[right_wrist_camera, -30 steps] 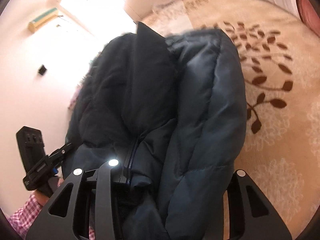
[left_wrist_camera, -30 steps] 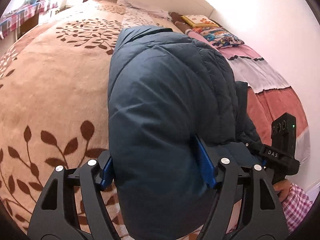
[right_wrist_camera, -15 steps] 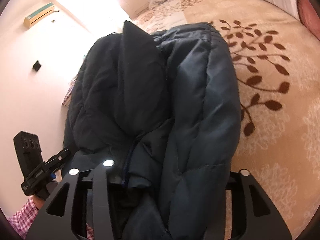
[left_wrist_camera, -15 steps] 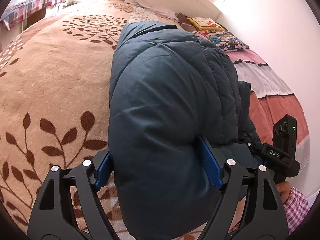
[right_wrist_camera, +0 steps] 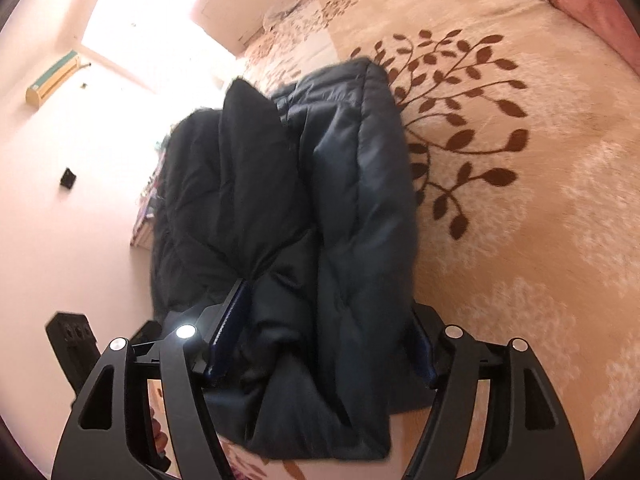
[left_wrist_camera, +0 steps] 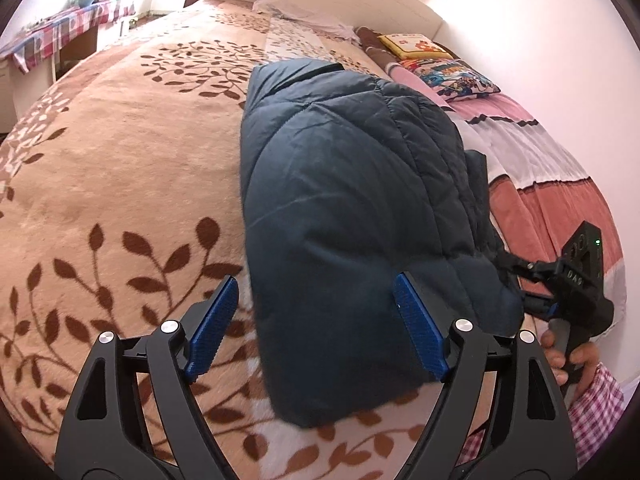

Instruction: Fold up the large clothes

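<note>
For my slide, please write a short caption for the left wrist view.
Left gripper open beside a folded navy down jacket on a leaf-patterned bedspread.

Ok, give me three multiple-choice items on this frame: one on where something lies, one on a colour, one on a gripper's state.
1. Where does the jacket lie?
A. on a chair
B. on the leaf-patterned blanket
C. on the floor

2. What colour are the pads of the left gripper?
A. red
B. green
C. blue

3. The left gripper is:
A. open
B. shut on the jacket
C. out of view

Answers:
1 B: the folded jacket rests on the blanket with brown leaves.
2 C: both pads show bright blue.
3 A: its jaws are spread, with the blanket visible between one pad and the jacket.
</note>
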Available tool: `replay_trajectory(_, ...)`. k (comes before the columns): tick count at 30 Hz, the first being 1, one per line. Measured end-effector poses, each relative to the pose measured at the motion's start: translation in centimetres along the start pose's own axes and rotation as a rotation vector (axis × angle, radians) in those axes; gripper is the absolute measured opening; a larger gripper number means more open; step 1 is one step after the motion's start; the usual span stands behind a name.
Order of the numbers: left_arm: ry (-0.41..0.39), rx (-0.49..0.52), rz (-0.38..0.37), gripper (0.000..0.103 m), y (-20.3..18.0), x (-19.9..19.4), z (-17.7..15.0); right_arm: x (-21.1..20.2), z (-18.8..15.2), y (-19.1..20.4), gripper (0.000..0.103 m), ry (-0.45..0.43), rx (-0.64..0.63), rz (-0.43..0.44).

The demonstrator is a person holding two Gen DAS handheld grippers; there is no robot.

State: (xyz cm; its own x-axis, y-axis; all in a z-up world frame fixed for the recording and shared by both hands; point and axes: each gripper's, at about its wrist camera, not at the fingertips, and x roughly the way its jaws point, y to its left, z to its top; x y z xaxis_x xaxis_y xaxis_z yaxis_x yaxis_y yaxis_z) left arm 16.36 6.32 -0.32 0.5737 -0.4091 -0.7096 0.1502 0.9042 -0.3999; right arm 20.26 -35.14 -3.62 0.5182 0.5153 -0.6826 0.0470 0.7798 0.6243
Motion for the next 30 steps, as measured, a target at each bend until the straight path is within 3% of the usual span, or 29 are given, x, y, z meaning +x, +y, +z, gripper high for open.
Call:
replay_trajectory(4, 0.004, -0.006, -0.004, 0.079, 0.0, -1.2, -1.3, -3.1, -1.2, 0.5, 0.068, -0.083, -0.041, -0.051)
replay_trajectory(6, 0.01, -0.008, -0.009, 0.079, -0.2, -1.6, -1.9, -4.0, -2.1, 0.9, 0.05, -0.088, -0.064, -0.061)
replay_trajectory(10, 0.027, 0.031, 0.037, 0.079, -0.8, -1.4, -3.2, -4.1, -3.9, 1.5, 0.029, -0.077, -0.105, -0.112)
replay_trajectory(12, 0.05, 0.057, 0.097, 0.079, -1.1, -0.6, -3.6, -2.8, -4.2, 1.1, 0.02, -0.034, -0.106, -0.148)
replay_trajectory(22, 0.069, 0.079, 0.144, 0.08, -1.1, 0.8, -3.4, 1.3, -5.5, -0.2, 0.018, 0.056, -0.114, -0.248)
replay_trajectory(30, 0.069, 0.047, 0.144, 0.08, -0.9, 1.0, -3.7, 1.3, -5.5, -0.9, 0.021, 0.068, -0.084, -0.236)
